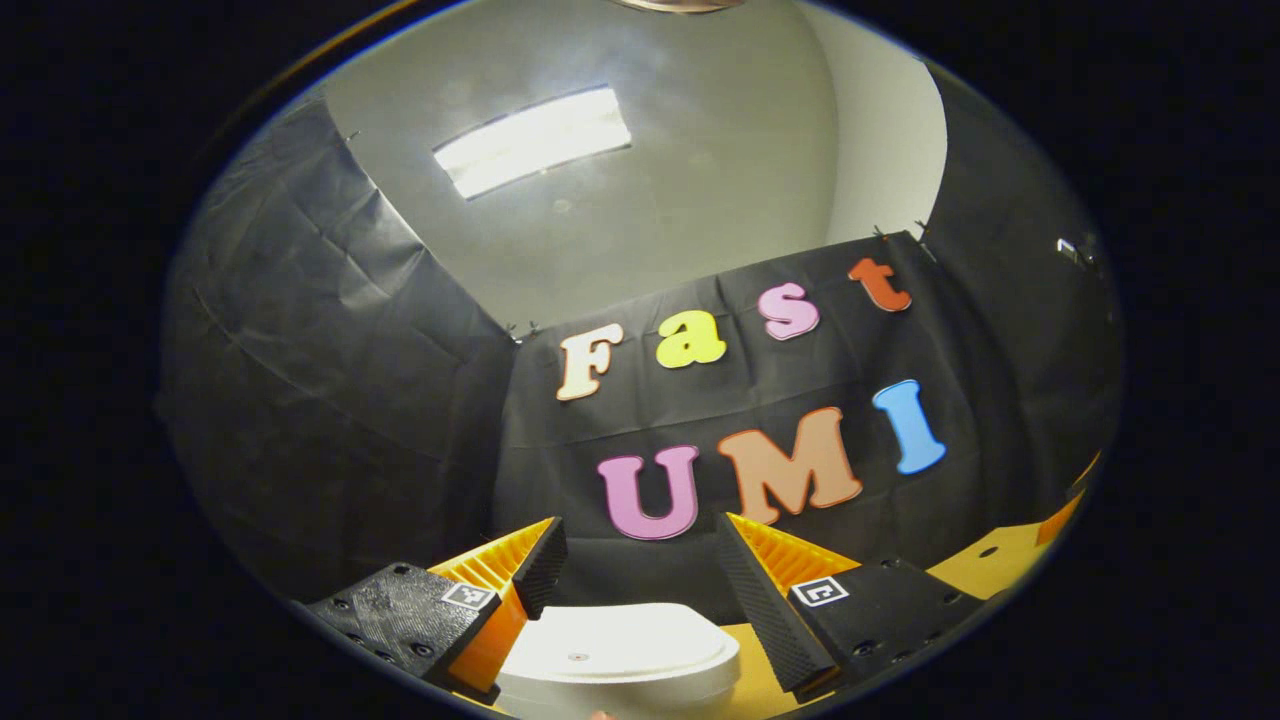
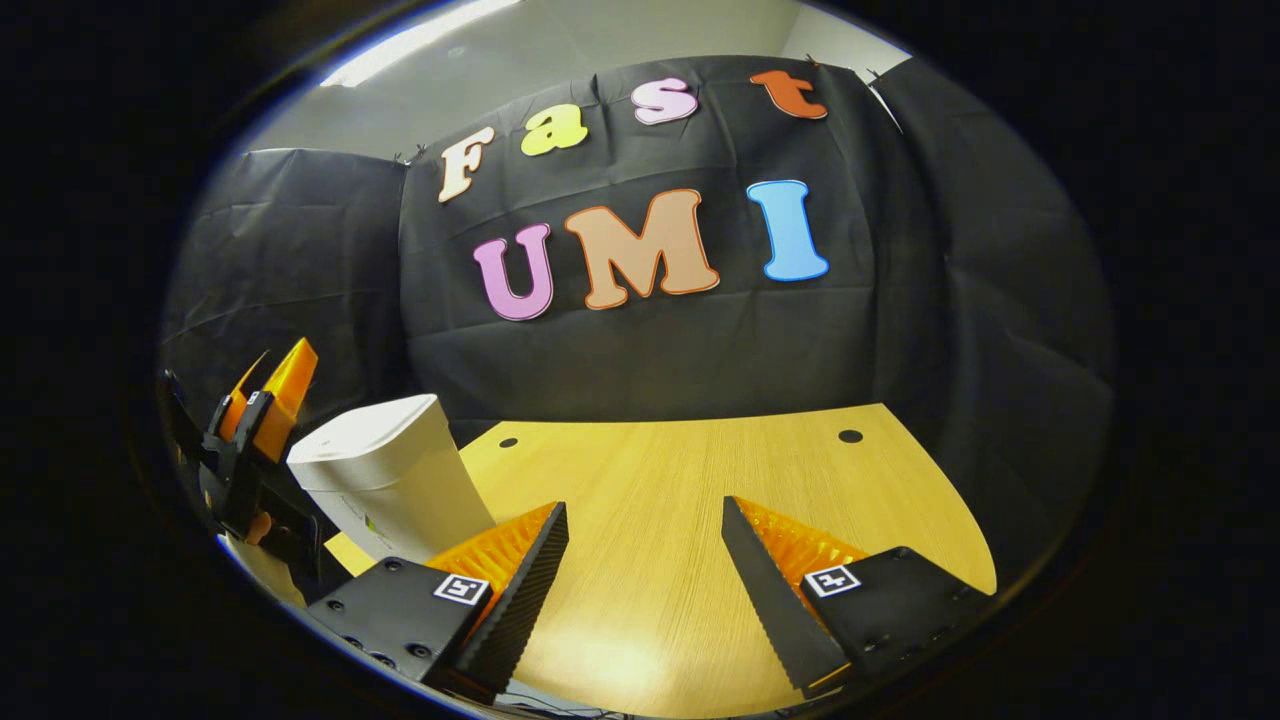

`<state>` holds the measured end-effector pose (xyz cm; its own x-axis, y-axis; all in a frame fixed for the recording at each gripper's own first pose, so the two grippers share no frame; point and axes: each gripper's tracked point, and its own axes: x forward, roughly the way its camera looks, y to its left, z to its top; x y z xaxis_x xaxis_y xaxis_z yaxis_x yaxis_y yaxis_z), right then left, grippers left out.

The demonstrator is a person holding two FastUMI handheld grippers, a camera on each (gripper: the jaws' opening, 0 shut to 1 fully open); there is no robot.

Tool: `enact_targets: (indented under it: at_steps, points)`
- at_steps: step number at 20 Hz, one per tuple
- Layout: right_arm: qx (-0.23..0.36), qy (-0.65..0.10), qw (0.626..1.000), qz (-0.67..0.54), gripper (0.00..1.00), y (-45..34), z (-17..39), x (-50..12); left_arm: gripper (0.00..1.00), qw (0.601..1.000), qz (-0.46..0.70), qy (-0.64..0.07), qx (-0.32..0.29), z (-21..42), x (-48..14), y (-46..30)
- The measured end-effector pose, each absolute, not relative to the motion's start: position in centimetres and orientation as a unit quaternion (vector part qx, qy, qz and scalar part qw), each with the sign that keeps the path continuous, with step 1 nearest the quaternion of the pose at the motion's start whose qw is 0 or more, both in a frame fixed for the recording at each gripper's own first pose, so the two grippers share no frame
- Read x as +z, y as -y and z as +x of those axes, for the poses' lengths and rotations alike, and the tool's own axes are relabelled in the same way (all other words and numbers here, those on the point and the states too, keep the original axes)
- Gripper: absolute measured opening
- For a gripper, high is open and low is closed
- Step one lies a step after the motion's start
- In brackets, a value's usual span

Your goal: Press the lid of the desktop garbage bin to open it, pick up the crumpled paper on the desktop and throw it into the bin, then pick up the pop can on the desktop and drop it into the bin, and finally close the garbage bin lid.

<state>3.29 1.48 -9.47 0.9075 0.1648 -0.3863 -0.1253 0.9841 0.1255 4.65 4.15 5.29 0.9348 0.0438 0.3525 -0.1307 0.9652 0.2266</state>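
Bin (image 2: pixel 385 480) stands at the table's (image 2: pixel 680 500) left side, lid (image 1: pixel 615 645) closed and flat. No paper or can is visible on the bare tabletop ahead, so whether they are already inside cannot be judged. If the lid press is the step in hand, it should go straight down near lid centre, so the bin does not tip. Left gripper (image 1: pixel 640 570) hovers just above the lid, tilted upward, fingers apart, not touching. Right gripper (image 2: pixel 645 560) hangs over bare tabletop, well apart from the bin, fingers spread and holding nothing.
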Motion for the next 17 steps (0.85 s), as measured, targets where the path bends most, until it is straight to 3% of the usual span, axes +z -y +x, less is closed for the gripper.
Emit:
enact_targets:
  at_steps: [2,4,5,8,17]
  points:
    - [0.071,-0.191,0.978,0.048,0.98,-1.4,3.3,-8.9,0.94,0.983,0.105,0.151,0.006,4.8,4.2,-1.4]
    - [0.067,-0.176,0.981,0.049,0.98,-1.1,3.2,-8.1,0.9,0.987,0.091,0.129,-0.027,4.5,3.1,0.8]
    - [0.064,-0.166,0.983,0.05,0.98,-1.0,3.2,-7.6,0.94,0.988,0.087,0.121,-0.039,4.4,2.8,1.6]
    - [0.054,-0.136,0.988,0.051,0.98,-0.4,3.0,-6.1,0.9,0.99,0.076,0.098,-0.067,4.2,1.4,3.4]
    - [0.037,-0.089,0.995,0.039,0.98,0.6,3.1,-3.9,0.9,0.993,0.064,0.062,-0.082,4.3,-0.3,4.6]
